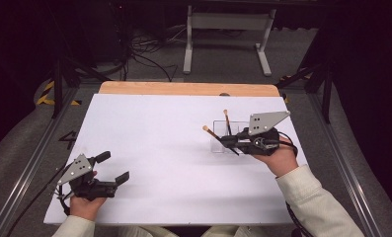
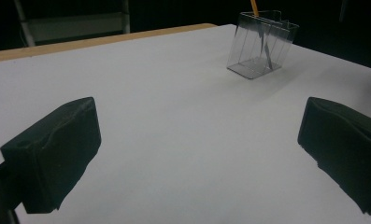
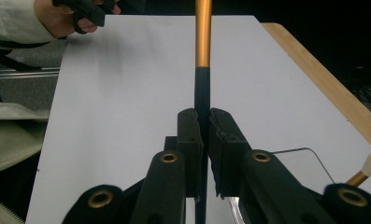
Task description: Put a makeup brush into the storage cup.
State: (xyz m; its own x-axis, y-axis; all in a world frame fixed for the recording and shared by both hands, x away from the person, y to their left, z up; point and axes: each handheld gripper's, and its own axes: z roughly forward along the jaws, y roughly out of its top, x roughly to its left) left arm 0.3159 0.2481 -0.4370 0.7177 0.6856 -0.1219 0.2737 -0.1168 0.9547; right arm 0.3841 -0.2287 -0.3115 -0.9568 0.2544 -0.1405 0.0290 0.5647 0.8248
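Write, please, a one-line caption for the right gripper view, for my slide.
Right gripper shut on the black-and-orange brush handle above the white table.

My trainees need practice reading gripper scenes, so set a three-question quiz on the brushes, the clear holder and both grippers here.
1. True or false: the left gripper is clamped on a brush.
2. What does the right gripper hold? A) a brush with a black and orange handle B) the clear holder C) nothing
3. Fill in: the second brush stands in the ____.

Key:
1. False: its jaws stand wide apart over the bare white table.
2. A: the jaws are shut on the handle's black part, near the holder.
3. Clear holder, a see-through box on the table's right side.
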